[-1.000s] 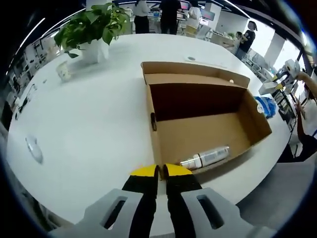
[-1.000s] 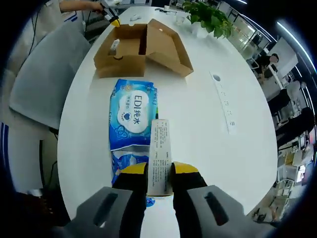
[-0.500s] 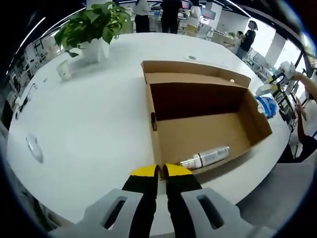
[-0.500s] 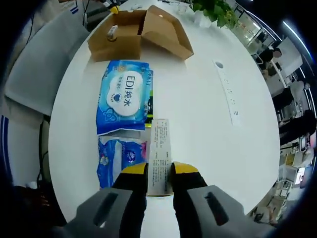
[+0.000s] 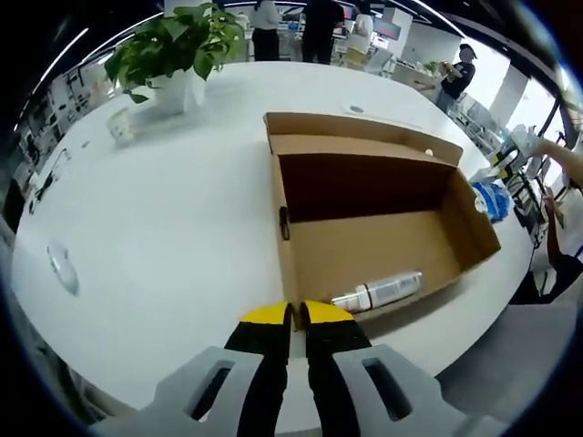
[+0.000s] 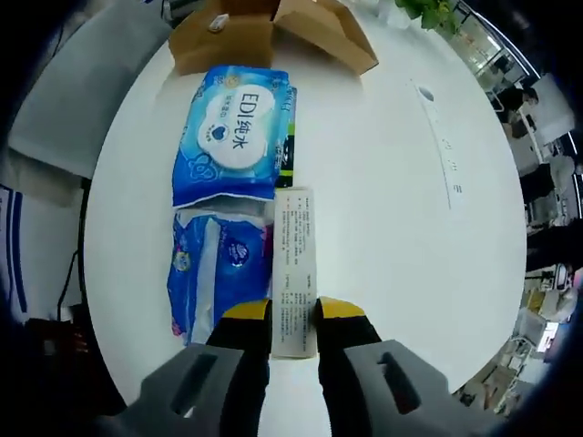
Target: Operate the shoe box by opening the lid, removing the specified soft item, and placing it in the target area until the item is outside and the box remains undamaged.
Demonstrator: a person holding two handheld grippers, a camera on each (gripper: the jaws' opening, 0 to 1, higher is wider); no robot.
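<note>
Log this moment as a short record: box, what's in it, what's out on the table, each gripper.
box: cardboard shoe box, lid open, on the white table
in box: one bottle lying on its side near the front wall
out of box: two blue soft packs flat on the table, end to end
left gripper: jaws together, empty, at the box's near corner
right gripper: shut on a slim white carton, beside the packs
other: potted plant on the table's far side

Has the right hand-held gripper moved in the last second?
Yes. The right hand-held gripper has backed away from the shoe box, which now sits farther up its view.
</note>
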